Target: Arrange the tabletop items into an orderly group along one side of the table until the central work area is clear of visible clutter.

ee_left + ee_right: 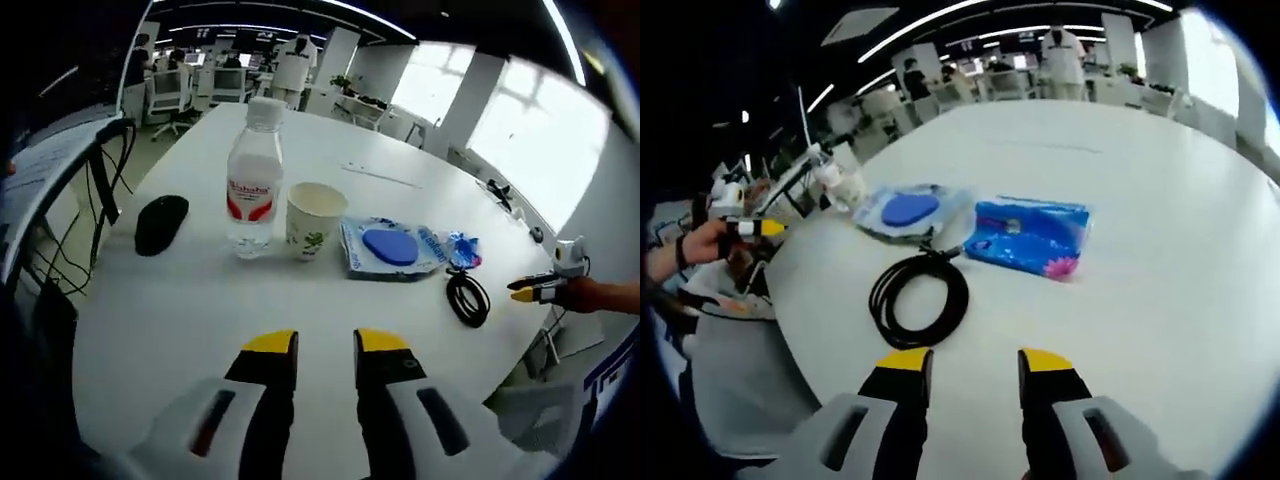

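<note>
Both the left gripper (326, 345) and right gripper (974, 362) hover parted, holding nothing. On the surface (200, 310), mouse (160, 222), bottle (254, 180), cup (315, 220), what may be a bagged pad (392, 247) and cable (919, 297) form a row.

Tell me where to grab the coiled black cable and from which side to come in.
Grip the coiled black cable across the near arc of its loop, coming down from above with the right gripper, one jaw inside the ring and one outside. It lies flat on the table, so a sideways approach would likely only push it along.

White table (200, 310), bottle (254, 180), paper cup (314, 220), mouse (160, 222), coiled cable (919, 294), blue packets (1030, 234)
</note>
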